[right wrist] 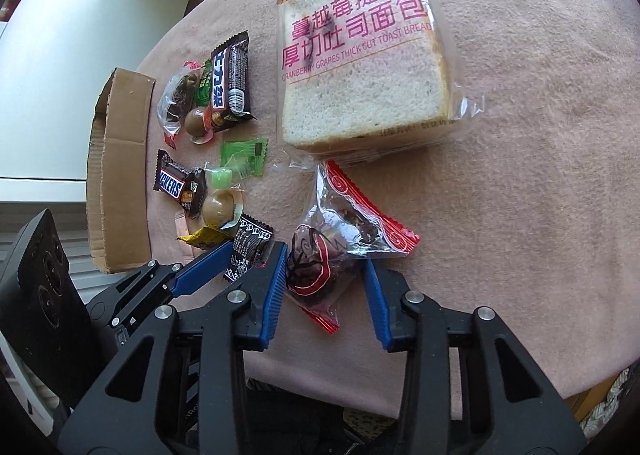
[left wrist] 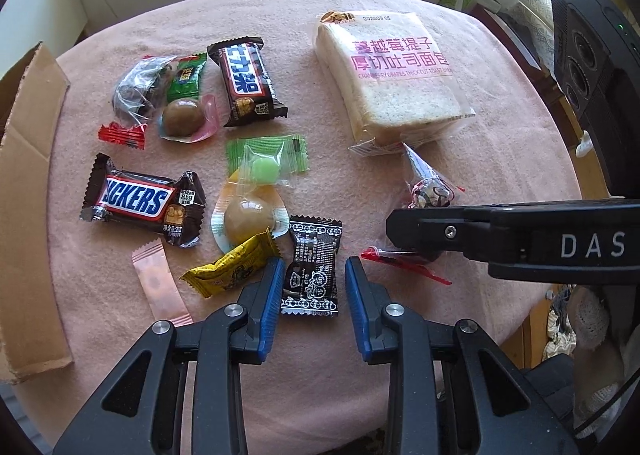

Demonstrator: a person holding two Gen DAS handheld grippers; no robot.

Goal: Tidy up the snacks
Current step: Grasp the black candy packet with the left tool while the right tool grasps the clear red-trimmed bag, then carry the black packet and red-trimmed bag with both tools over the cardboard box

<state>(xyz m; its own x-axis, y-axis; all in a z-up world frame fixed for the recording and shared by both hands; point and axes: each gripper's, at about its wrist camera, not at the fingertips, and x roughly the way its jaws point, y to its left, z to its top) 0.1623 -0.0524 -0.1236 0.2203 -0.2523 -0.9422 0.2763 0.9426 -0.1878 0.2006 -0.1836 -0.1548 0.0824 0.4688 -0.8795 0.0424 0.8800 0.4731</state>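
Fuzzy pink cloth [right wrist: 520, 175]; crinkly clear red-edged packet [right wrist: 340, 243] between ribbed blue tongs [right wrist: 326, 287].

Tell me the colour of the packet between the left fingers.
Black with white print, clearest in the left wrist view.

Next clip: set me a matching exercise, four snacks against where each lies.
Things:
1. toast bread pack
2. Snickers bar
3. black sachet
4. clear red-edged packet

Places:
A. between the left gripper's fingers
B. between the right gripper's fingers
C. nearest the cardboard box
D. far side of the pink cloth

Pairs: 1-D, 2-C, 3-A, 4-B
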